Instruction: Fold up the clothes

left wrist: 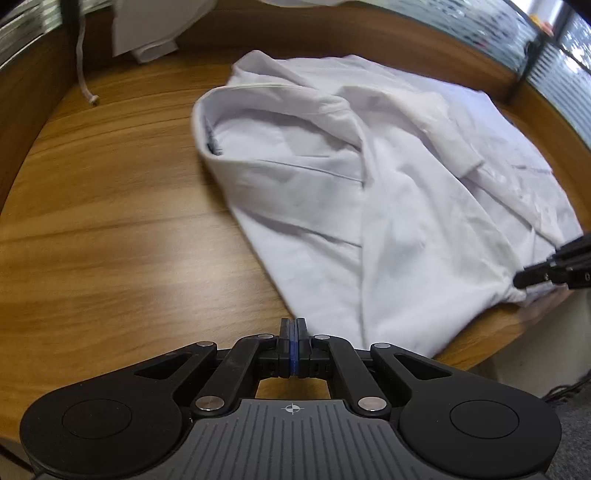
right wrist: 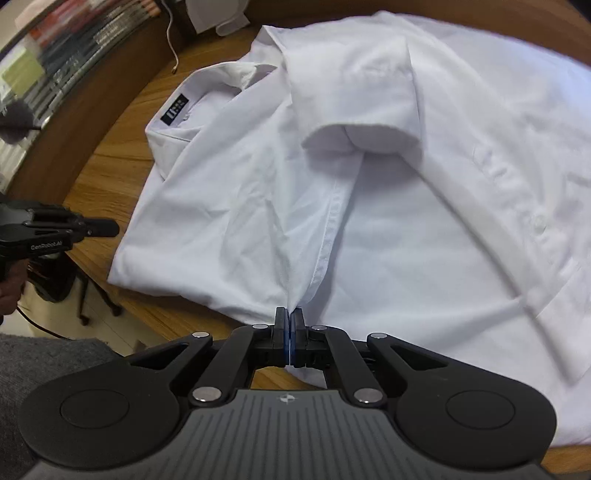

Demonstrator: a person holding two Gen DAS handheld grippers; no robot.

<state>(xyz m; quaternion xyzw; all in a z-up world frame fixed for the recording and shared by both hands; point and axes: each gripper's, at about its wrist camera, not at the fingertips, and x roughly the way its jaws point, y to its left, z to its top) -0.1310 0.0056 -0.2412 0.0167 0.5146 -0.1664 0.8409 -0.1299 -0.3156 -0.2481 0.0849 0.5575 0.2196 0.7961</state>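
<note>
A white short-sleeved shirt lies partly folded on the wooden table, its collar with the dark label pointing left. In the right wrist view my right gripper is shut on the shirt's near hem beside the button placket, and the cloth puckers into its tips. From the left wrist view it shows as a black tip at the shirt's edge. My left gripper is shut at the shirt's folded side edge. No cloth shows between its blue pads. It also enters the right wrist view.
A white cable dangles onto the table's far left, beside a white object. A raised wooden rim borders the back. The table's near edge drops to grey carpet. A hand holds the left gripper.
</note>
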